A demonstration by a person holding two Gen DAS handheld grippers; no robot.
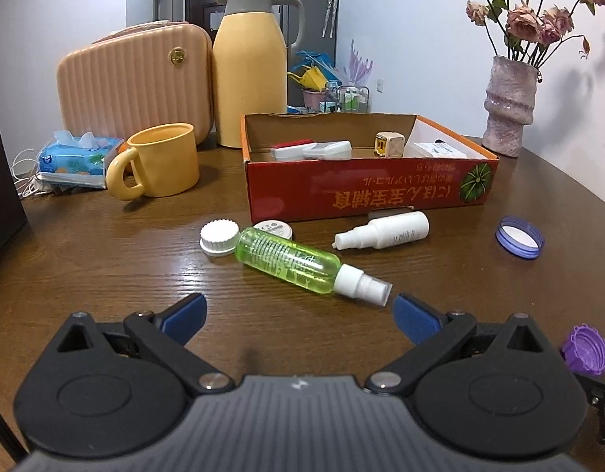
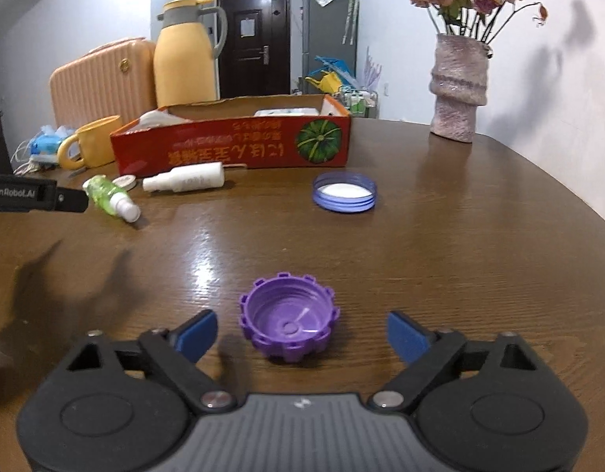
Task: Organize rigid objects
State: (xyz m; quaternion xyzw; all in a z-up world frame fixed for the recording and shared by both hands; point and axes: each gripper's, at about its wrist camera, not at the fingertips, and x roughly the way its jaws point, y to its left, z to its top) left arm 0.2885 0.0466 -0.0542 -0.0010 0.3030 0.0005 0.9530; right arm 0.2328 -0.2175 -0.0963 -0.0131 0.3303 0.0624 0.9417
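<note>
Right gripper [image 2: 301,330] spread, purple cap [image 2: 288,324] lying open side up on the wooden table [image 2: 460,267] between its pads, untouched, left gripper [image 1: 299,312] spread wide, empty, green spray bottle [image 1: 290,261] lying just ahead, red cardboard box [image 1: 365,188] beyond.

Glossy wood-grain table [image 2: 460,255], ridged purple plastic cap [image 2: 288,324], cardboard box [image 2: 231,149].

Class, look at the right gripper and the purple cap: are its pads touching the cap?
Apart. The right wrist view shows bare table between each pad and the purple cap, with the right gripper open around it.
</note>
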